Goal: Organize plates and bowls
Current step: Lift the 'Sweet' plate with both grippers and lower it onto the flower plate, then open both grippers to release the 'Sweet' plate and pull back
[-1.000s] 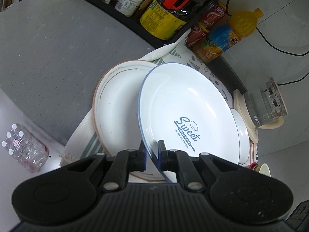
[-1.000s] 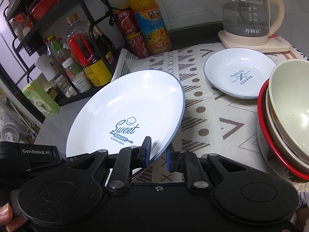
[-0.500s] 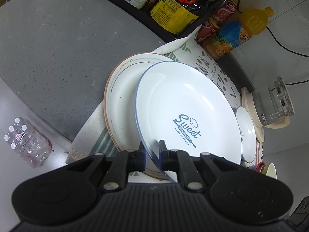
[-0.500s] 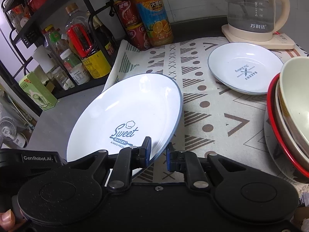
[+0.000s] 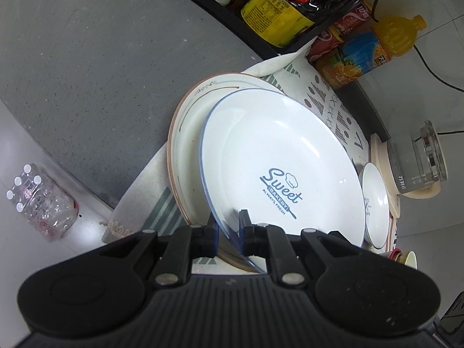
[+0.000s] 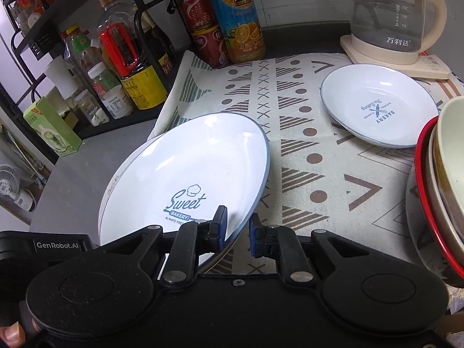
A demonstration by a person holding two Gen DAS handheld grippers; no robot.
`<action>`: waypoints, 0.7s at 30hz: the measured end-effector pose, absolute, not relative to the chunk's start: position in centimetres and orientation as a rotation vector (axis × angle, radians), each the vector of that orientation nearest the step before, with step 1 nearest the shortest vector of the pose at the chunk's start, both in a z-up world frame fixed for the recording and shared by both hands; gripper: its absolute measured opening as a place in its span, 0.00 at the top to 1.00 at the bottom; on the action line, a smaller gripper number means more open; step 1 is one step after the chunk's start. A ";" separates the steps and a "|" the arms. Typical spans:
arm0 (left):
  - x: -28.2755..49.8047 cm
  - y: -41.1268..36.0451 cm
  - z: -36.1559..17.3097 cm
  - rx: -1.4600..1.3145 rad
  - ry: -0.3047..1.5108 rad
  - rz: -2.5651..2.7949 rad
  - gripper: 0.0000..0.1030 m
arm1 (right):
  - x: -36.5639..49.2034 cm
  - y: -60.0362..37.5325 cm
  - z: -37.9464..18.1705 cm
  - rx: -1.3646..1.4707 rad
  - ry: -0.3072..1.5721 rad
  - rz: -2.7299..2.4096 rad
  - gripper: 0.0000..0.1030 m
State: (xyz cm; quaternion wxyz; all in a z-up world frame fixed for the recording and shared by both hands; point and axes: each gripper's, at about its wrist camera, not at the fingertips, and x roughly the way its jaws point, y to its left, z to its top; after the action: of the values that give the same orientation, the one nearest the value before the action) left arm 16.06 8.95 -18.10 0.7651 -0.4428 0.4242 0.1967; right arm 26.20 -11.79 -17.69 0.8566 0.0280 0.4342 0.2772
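Presently, in the left wrist view, the Sweet Bakery plate point(image 5: 278, 171) is seen clamped at its near rim by the left gripper point(image 5: 227, 233), jaws drawn together on the blue edge. It is held tilted above a brown-rimmed plate point(image 5: 185, 145) that lies on the patterned cloth point(image 5: 327, 98) near the bench point(image 5: 95, 66) edge. The two plates overlap but are not centred; the held one sits off toward the kettle point(image 5: 417, 162) side. Whether its far rim already rests on the lower plate cannot be told. A small bakery plate point(image 5: 375, 203) lies just beside, near the kettle base.

In the right wrist view, the right gripper point(image 6: 236, 233) is seen on the same rim at another point. Its left pad presses the upper face; the right pad is not clearly seen to touch the underside, though the jaws are judged closed on the plate. A sliver of the lower plate shows past the left edge. A stack of bowls point(image 6: 440, 191) stands well to the right, the small plate apart behind it.

Judgement: the step in hand is taken to be stacking the large plate. It would best be shifted toward the bench edge until rims align, lowered level with both grips kept even, and released only once weight is borne below. Uneven release risks a slide or a chipped rim.
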 end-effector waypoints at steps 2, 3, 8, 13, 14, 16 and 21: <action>16.2 9.1 -18.3 -0.969 0.933 0.428 0.89 | 26.3 -11.8 -17.8 0.064 0.920 0.580 0.86; 16.3 9.2 -18.3 -0.972 0.936 0.427 0.89 | 26.4 -11.9 -17.9 0.070 0.924 0.579 0.86; 17.1 9.5 -18.0 -0.981 0.989 0.429 0.88 | 26.6 -11.6 -17.9 0.073 0.926 0.578 0.87; 17.4 10.2 -17.8 -1.025 1.036 0.433 0.83 | 26.8 -11.4 -17.9 0.066 0.924 0.578 0.87; 17.3 10.3 -17.7 -1.033 1.040 0.434 0.80 | 26.8 -11.3 -17.9 0.055 0.923 0.576 0.87; 17.2 10.6 -17.2 -1.042 1.039 0.437 0.73 | 26.8 -11.2 -18.0 0.052 0.927 0.572 0.88; 17.3 11.3 -16.4 -1.022 1.036 0.465 0.65 | 27.2 -11.3 -18.1 0.045 0.926 0.573 0.89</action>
State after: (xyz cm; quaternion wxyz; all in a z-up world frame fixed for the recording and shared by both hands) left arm 17.26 11.33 -16.36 0.7222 -0.4629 0.4689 0.2105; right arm 27.16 -11.32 -18.11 0.8553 0.0212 0.4402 0.2725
